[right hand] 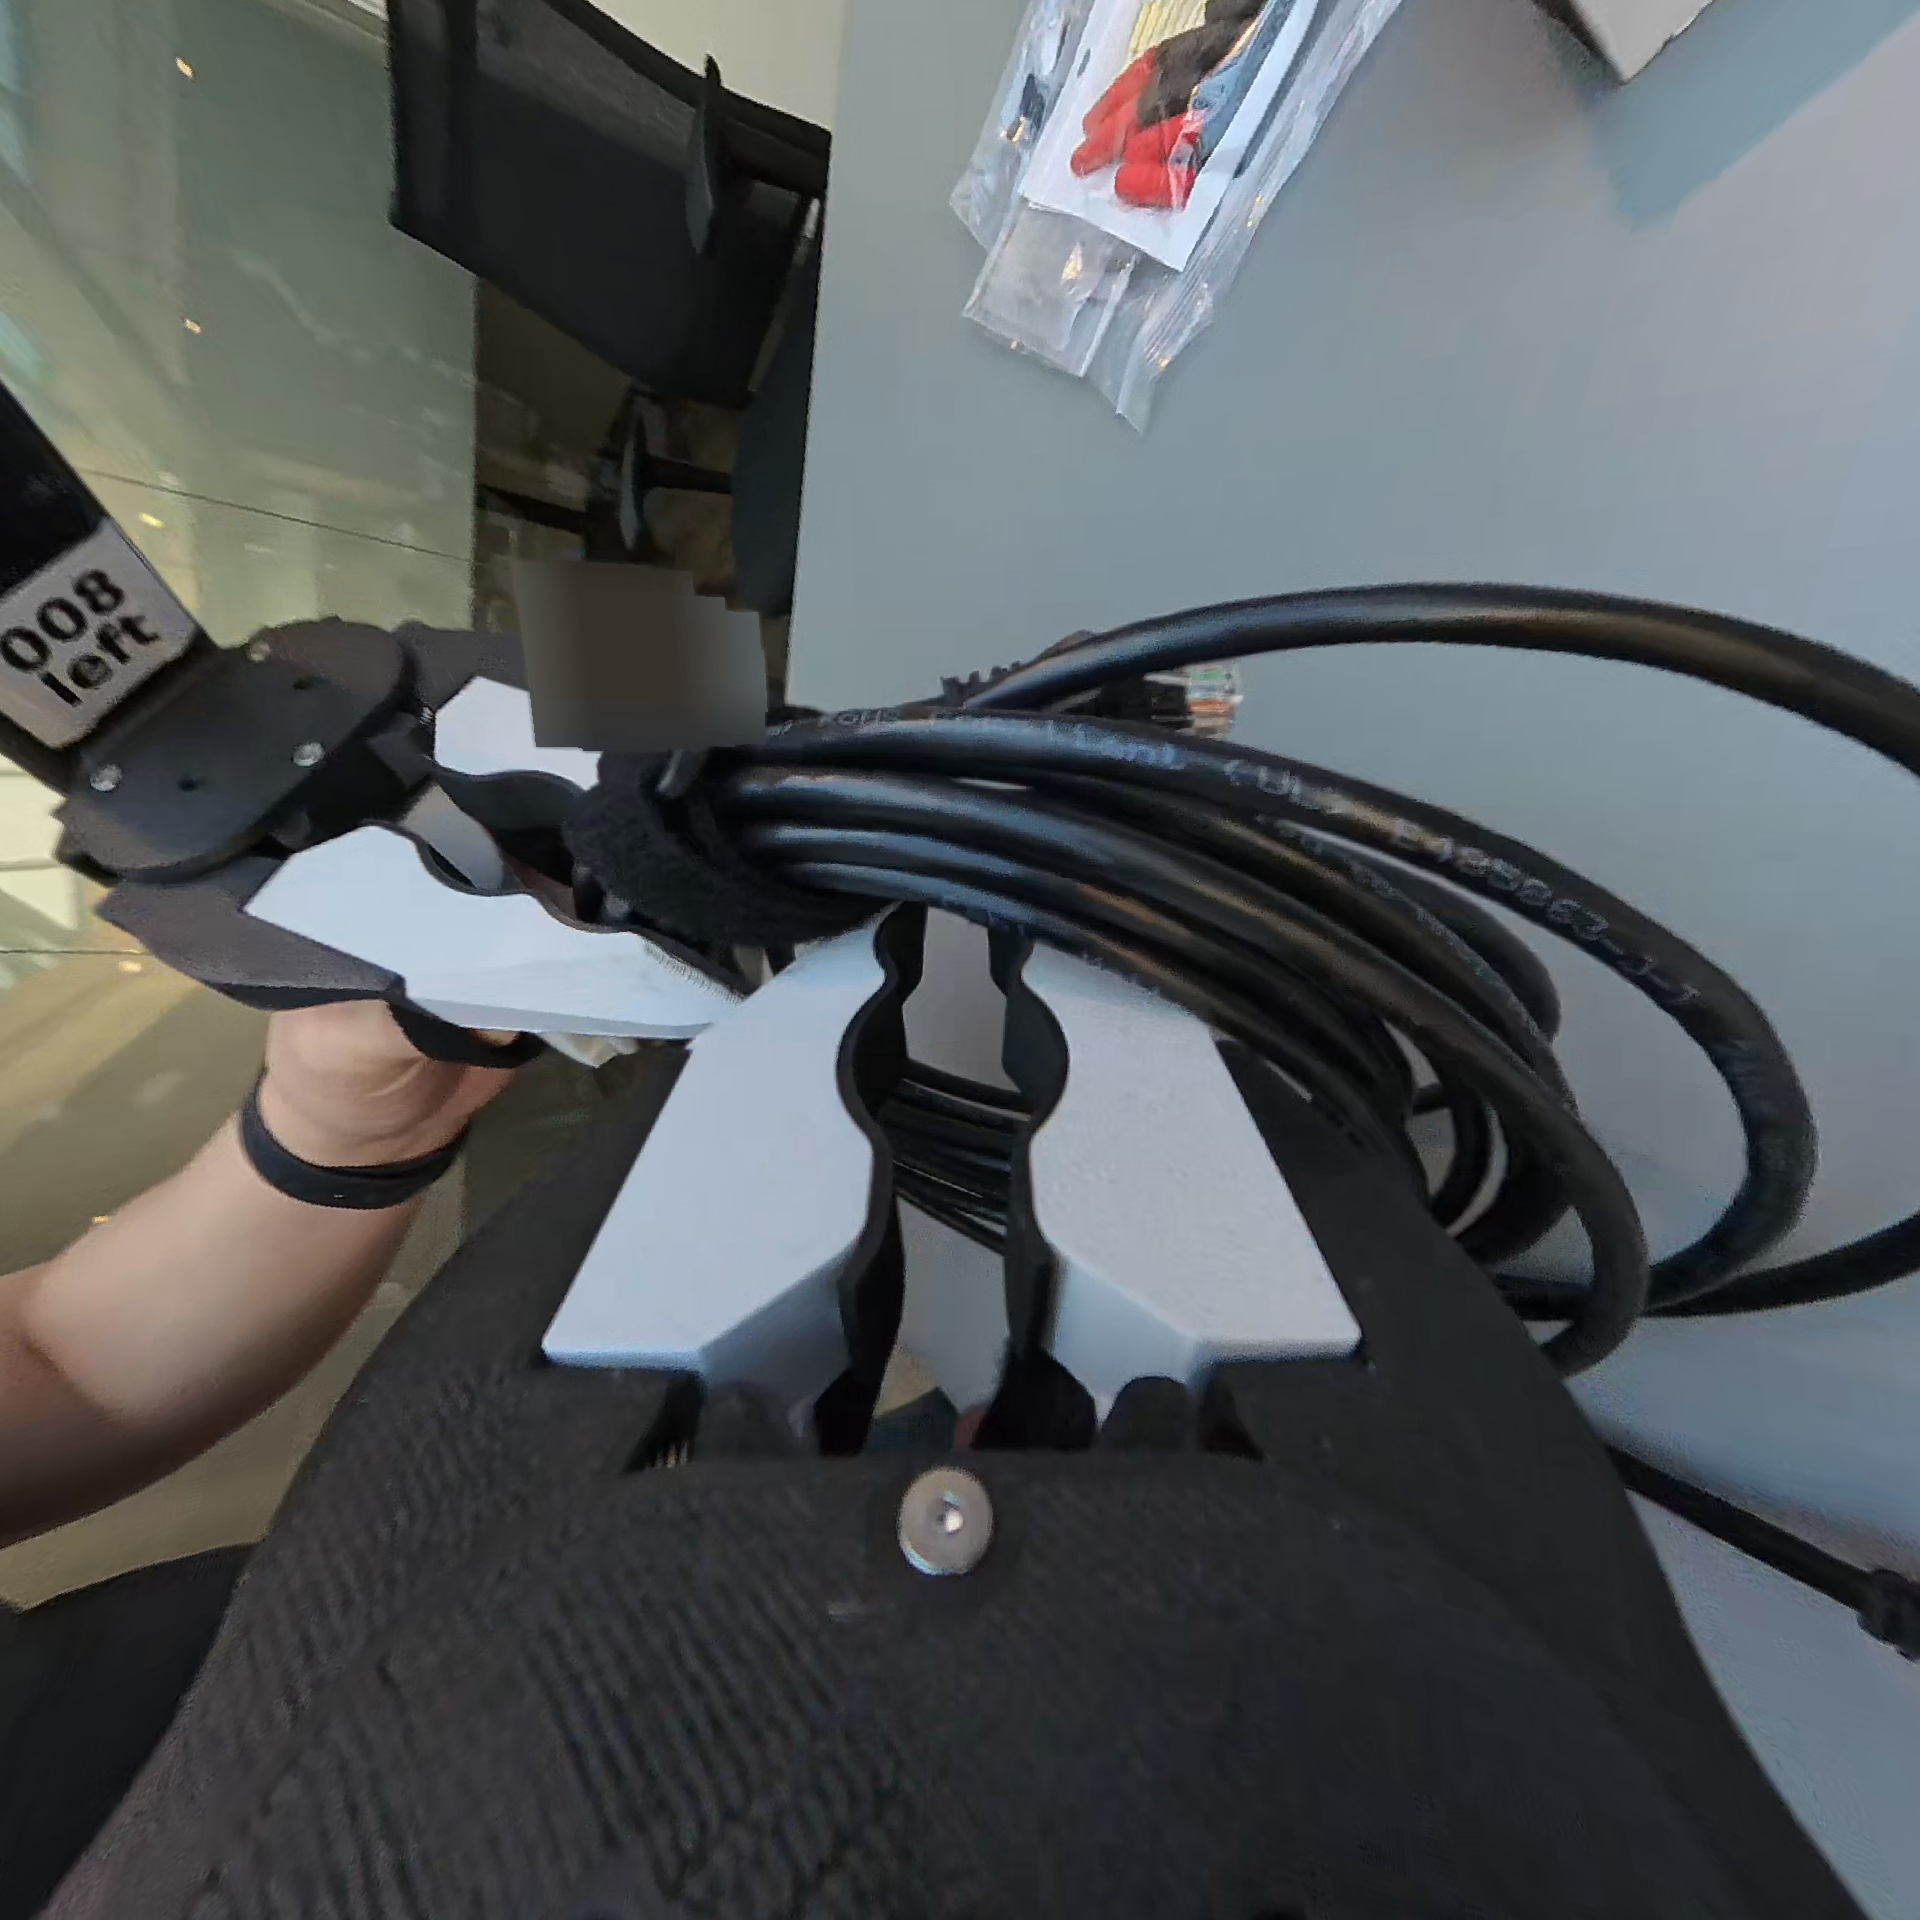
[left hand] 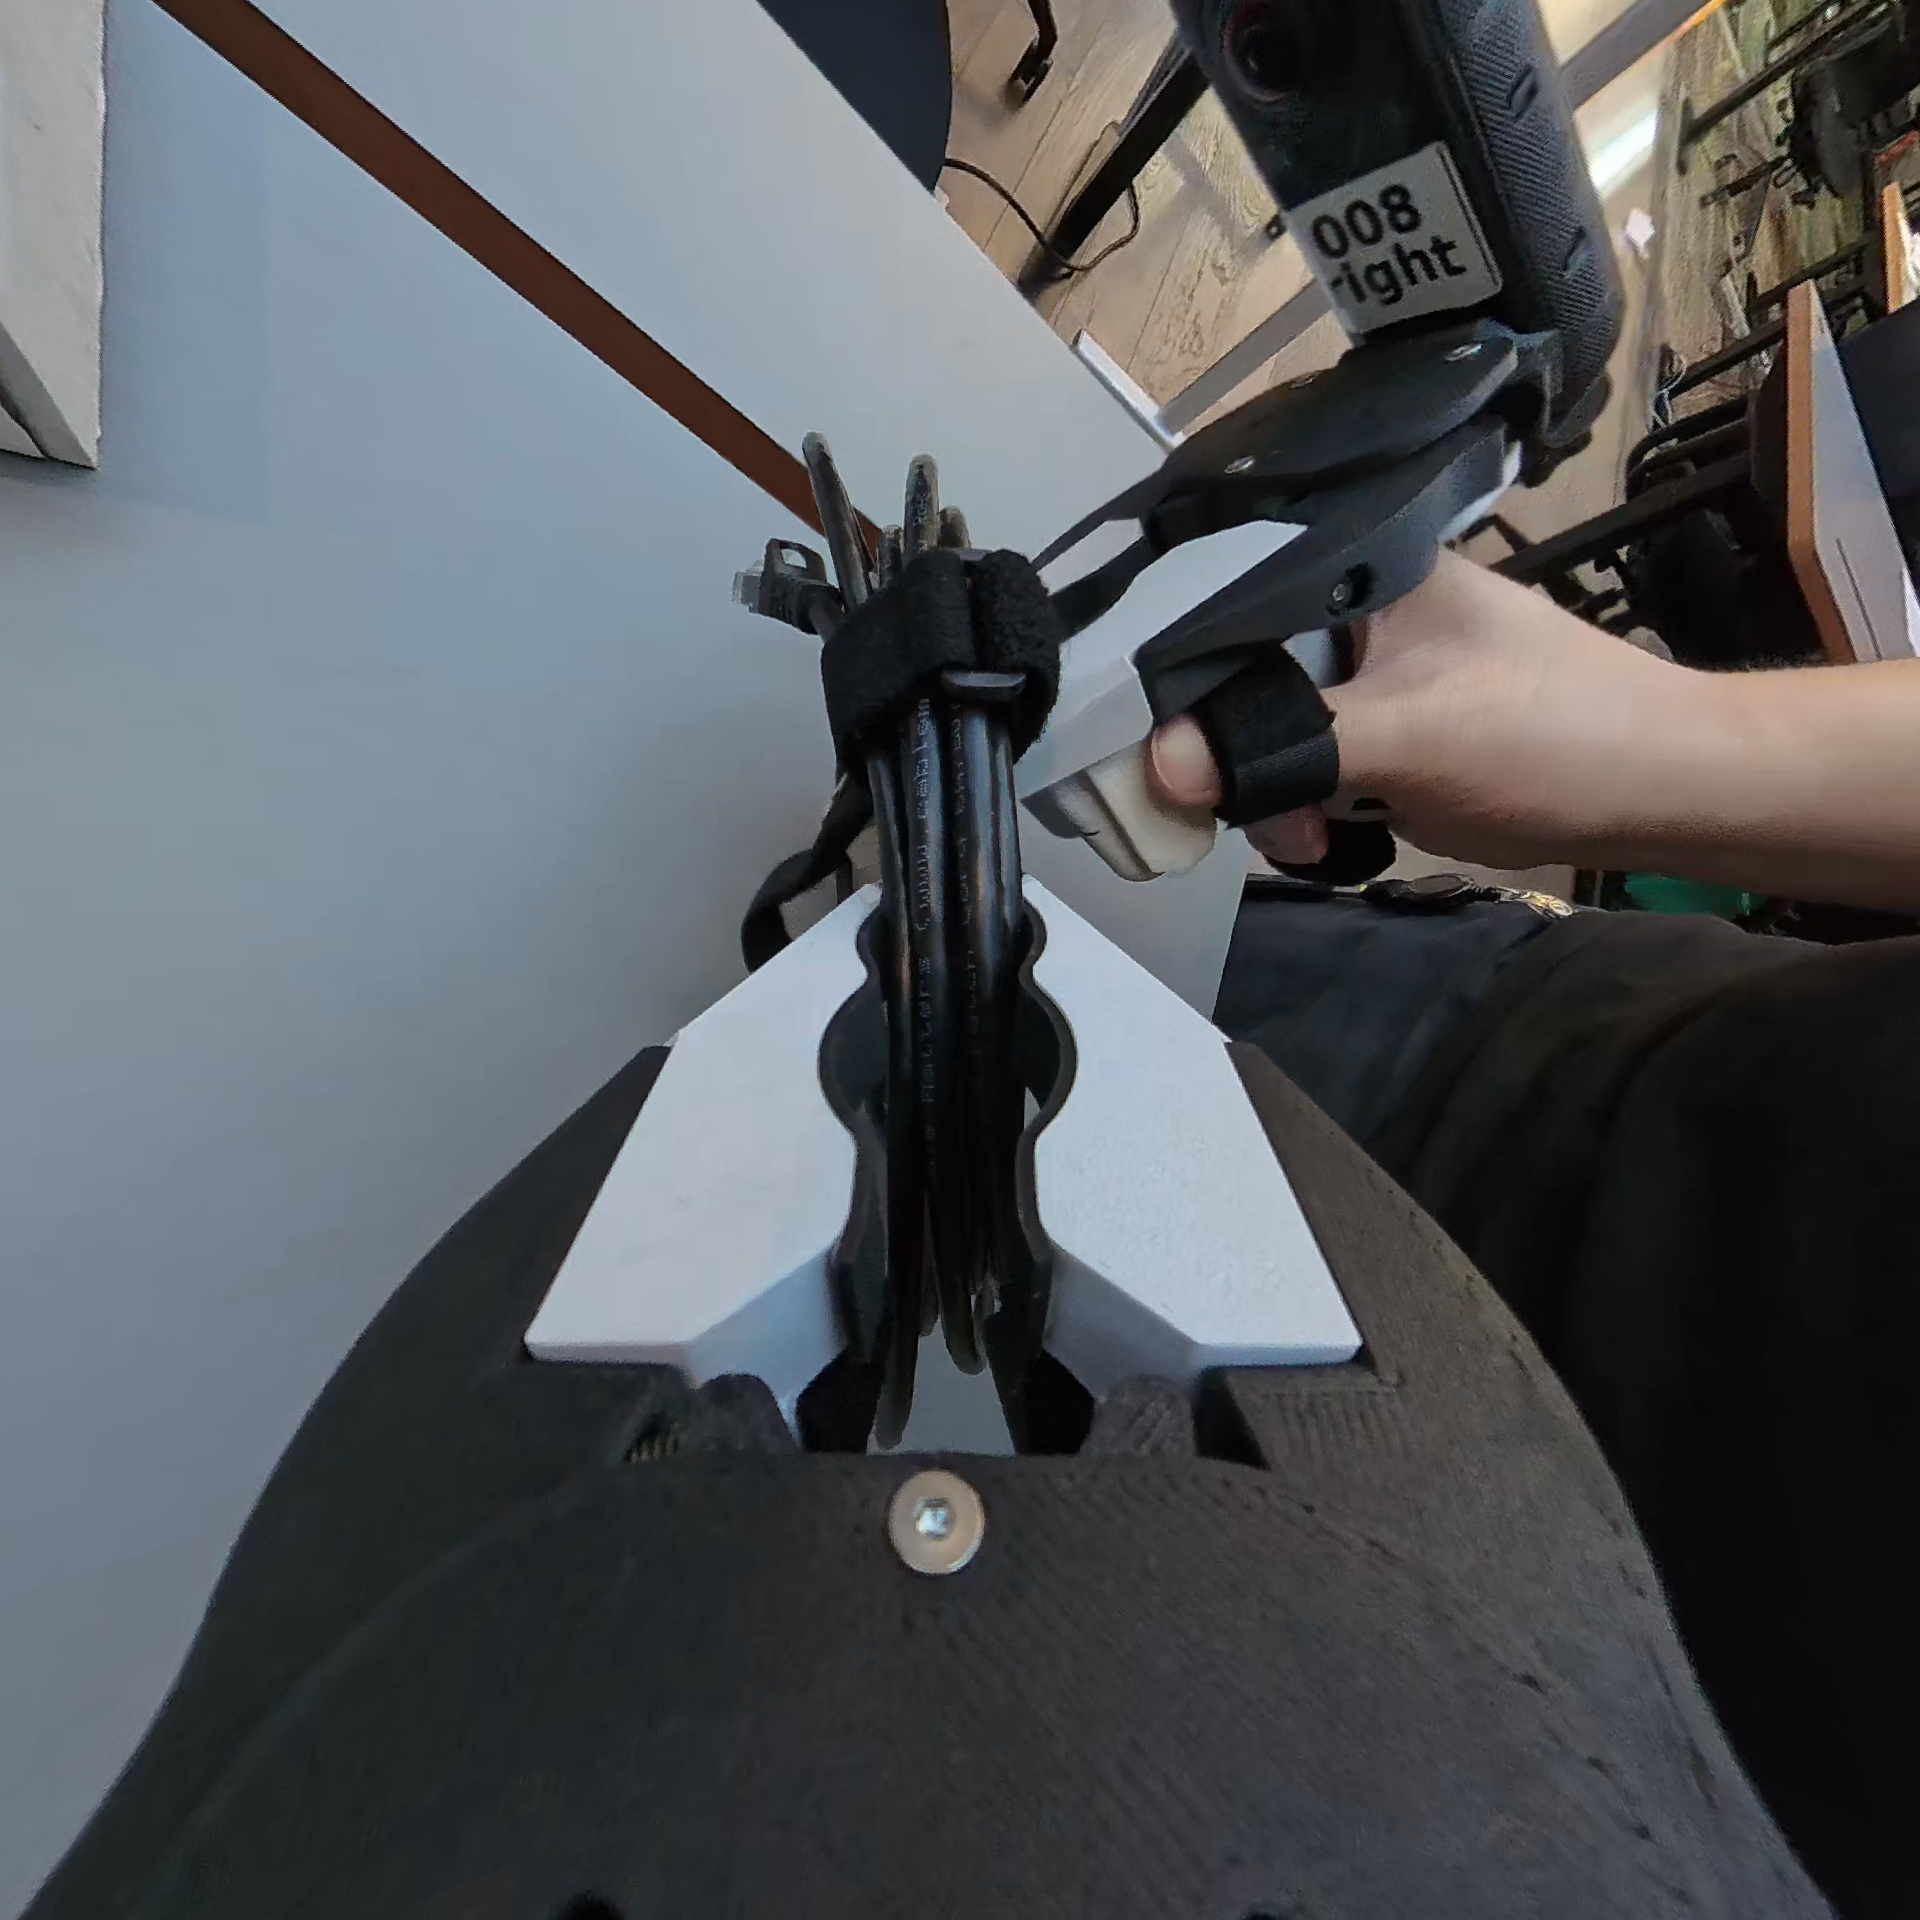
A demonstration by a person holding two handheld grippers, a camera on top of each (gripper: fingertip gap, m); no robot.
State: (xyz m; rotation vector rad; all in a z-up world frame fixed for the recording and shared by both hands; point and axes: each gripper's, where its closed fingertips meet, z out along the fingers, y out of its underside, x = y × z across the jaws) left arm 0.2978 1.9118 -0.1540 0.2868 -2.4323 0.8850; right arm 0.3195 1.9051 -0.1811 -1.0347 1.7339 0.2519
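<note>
While clamped in left gripper [left hand: 951, 935], cable coil [left hand: 951, 831] touches right gripper [right hand: 951, 956].

The left gripper [left hand: 951, 1039] is showing rough, matt black plastic with fine printed ridges, smooth pale grey finger [left hand: 727, 1174] faces and one shiny metal screw [left hand: 935, 1536] at lower centre. It is clamping a coiled cable [left hand: 951, 997] whose black rubbery jacket is glinting softly. A fuzzy black cloth strap [left hand: 935, 649] is wrapping the coil at mid-frame. The right gripper [right hand: 951, 1023], of the same ridged plastic, is standing slightly parted. The table [left hand: 312, 727] is looking smooth and matt grey. Glossy, crinkled clear plastic bags [right hand: 1101, 208] are lying at the upper centre of the right wrist view.
</note>
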